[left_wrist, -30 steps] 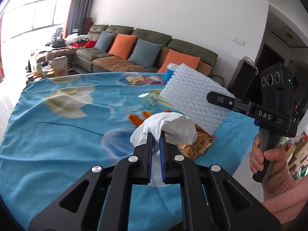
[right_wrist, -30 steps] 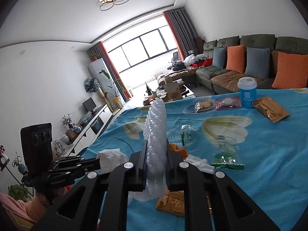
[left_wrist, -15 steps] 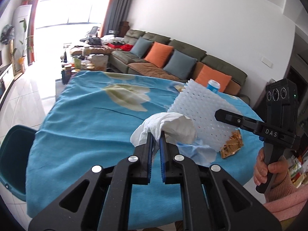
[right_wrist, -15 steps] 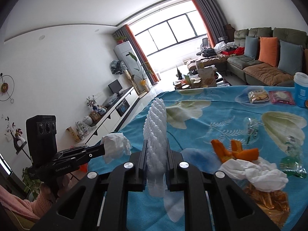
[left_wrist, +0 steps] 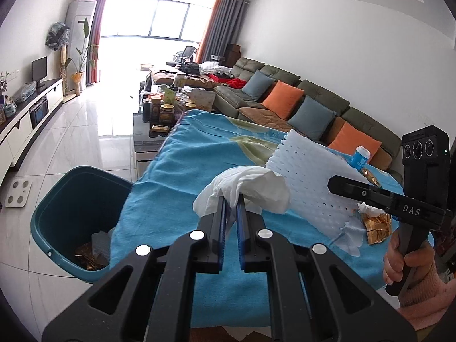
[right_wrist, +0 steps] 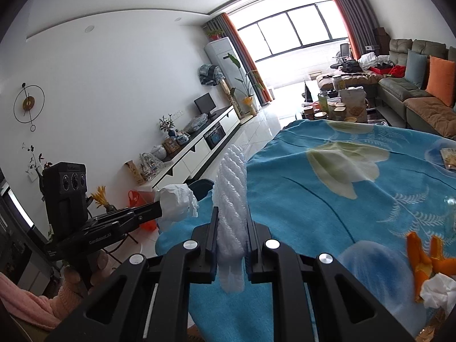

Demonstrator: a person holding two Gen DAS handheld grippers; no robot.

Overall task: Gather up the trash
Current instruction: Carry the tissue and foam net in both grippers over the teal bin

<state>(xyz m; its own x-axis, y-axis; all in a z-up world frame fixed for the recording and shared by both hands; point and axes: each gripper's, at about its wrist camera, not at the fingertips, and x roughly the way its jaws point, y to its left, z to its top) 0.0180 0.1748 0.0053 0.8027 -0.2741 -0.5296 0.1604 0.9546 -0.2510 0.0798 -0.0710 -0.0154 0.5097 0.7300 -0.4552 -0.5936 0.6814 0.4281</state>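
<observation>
My left gripper (left_wrist: 231,199) is shut on a crumpled white tissue (left_wrist: 250,185) and holds it above the near left corner of the blue-clothed table (left_wrist: 182,176). My right gripper (right_wrist: 232,213) is shut on a white foam net sheet (right_wrist: 232,199), which also shows in the left wrist view (left_wrist: 310,176). A teal trash bin (left_wrist: 71,196) stands on the floor left of the table, with gold wrappers and paper inside. In the right wrist view the left gripper (right_wrist: 158,208) with the tissue (right_wrist: 178,202) is to the left, and only the bin's rim (right_wrist: 202,186) shows.
Orange peels (right_wrist: 424,259) and another tissue (right_wrist: 439,287) lie on the table at right. A gold wrapper (left_wrist: 376,225) and a blue cup (left_wrist: 360,158) sit further along. A sofa (left_wrist: 299,102), a cluttered coffee table (left_wrist: 165,108) and a TV cabinet (right_wrist: 199,148) surround the table.
Both grippers have swung left with their loads, away from the table's middle toward its left edge. The teal bin has come fully into the left wrist view.
</observation>
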